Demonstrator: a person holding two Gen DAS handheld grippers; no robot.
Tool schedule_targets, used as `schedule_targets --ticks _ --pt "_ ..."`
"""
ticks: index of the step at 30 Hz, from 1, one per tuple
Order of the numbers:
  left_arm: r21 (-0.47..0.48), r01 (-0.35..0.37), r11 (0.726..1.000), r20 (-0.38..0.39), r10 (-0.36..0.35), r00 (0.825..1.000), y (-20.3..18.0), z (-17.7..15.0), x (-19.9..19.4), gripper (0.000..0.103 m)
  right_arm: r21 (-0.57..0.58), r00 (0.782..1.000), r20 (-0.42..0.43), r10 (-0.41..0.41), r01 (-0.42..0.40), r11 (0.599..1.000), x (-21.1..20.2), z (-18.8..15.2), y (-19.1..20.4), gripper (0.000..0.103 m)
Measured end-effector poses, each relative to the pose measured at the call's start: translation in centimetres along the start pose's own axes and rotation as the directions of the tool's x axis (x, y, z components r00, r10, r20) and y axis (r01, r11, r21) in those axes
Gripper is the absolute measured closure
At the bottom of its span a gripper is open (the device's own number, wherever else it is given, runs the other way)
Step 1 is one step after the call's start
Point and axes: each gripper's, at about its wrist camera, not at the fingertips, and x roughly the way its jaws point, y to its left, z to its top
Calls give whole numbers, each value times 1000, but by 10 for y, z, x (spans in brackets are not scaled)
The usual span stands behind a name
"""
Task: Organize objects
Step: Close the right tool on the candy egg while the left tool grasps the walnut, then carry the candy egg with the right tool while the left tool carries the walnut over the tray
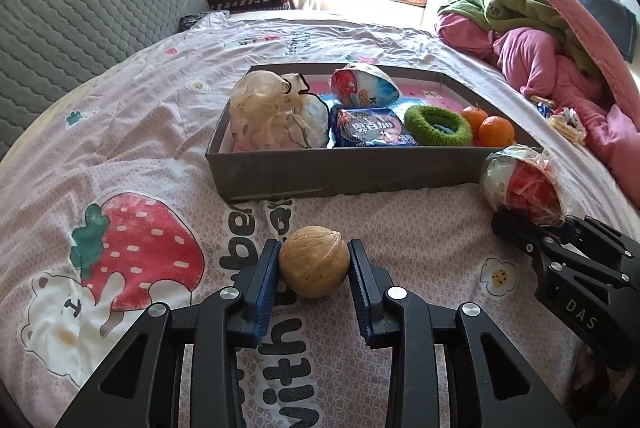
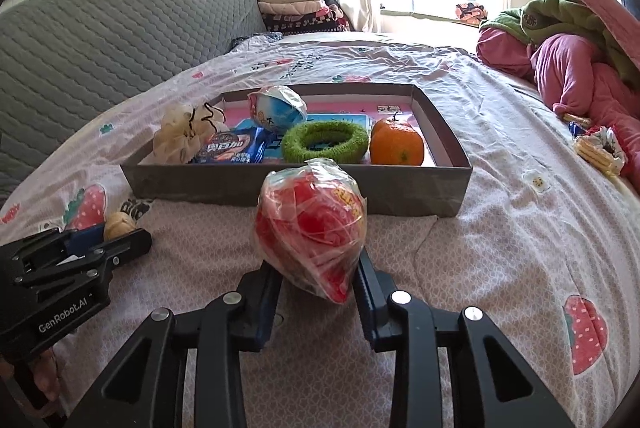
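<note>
Gripping two items at once, with both lifts to the box still pending. Left gripper (image 1: 314, 260) clamped on the walnut (image 1: 314, 261), pads touching both sides, walnut resting on the bed sheet (image 1: 132, 132) just in front of the box's near wall. Right gripper (image 2: 318, 268) clamped on the red wrapped snack (image 2: 310, 224), held at its lower end, near the box's near right corner. Grey box (image 1: 344, 172) mid-bed, already holding a mesh pouch (image 1: 276, 116), cookie pack (image 1: 370, 128), green ring (image 1: 438, 124) and oranges (image 1: 496, 131). Next move, by judgement: raise each item clear of the near wall, carry forward, release into free floor space at the box's far right.
</note>
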Motion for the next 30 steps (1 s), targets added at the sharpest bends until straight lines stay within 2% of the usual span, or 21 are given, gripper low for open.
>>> schedule_targets --ticks 13,20,22,30 --pt "10 1 1000 50 -2 999 -2 25 -7 69 -19 994 106 40 -38 999 -14 20 6 69" --pt "16 -5 1000 69 4 998 -5 46 -3 69 -80 986 167 20 -6 997 -15 38 16 70" --pt "16 -3 1000 71 1 997 -6 50 -3 69 -78 988 153 19 -7 997 -10 41 16 82" --pt "18 -11 1000 85 10 996 -8 63 0 69 -54 991 131 25 -18 998 -3 43 10 83"
